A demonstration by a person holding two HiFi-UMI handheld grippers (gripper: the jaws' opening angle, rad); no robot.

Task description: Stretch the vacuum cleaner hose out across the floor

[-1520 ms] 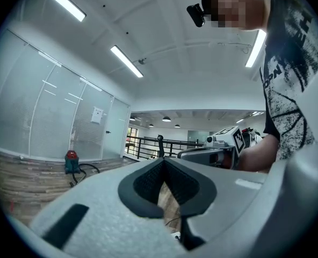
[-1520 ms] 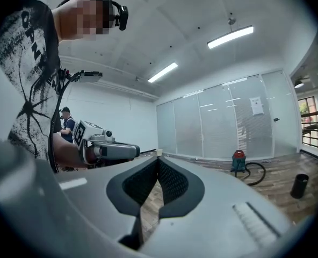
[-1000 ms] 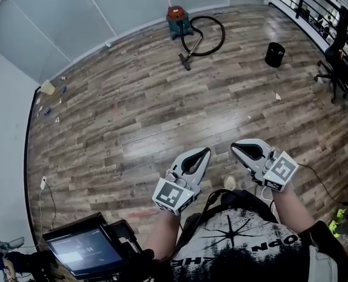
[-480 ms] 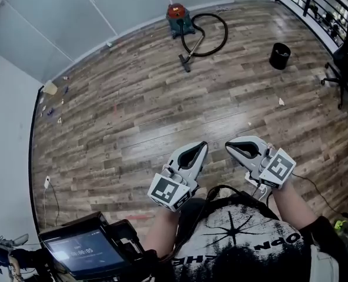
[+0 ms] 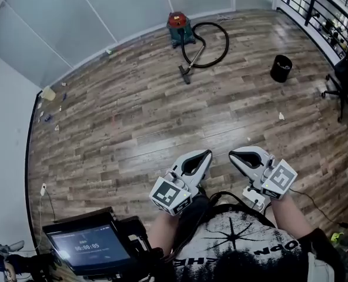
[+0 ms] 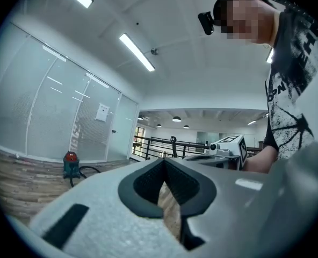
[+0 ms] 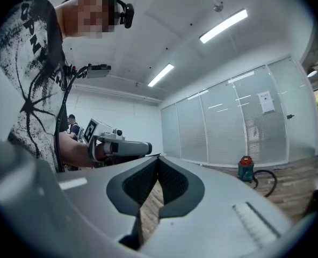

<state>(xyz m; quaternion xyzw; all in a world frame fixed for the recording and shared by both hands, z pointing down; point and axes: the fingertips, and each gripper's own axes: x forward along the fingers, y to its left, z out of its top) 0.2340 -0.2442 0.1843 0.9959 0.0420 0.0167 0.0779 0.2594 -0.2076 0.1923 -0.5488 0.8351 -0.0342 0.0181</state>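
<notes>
Though well apart from both grippers, hose (image 5: 227, 43): slim black tube lying in one round loop on the floor at the far end of the room.
Vacuum cleaner (image 5: 180, 28): squat canister with teal body and red lid, just beside the loop; a straight wand ends in a flat floor nozzle (image 5: 184, 75).
Floor (image 5: 133, 116): glossy wood-grain planks.
Left gripper (image 5: 206, 154): grey shell, dark textured pads, jaws together on nothing.
Right gripper (image 5: 233, 153): same build, jaws together, empty, just beside the left.
Bin (image 5: 281, 68): black, cylindrical, right of the loop.
</notes>
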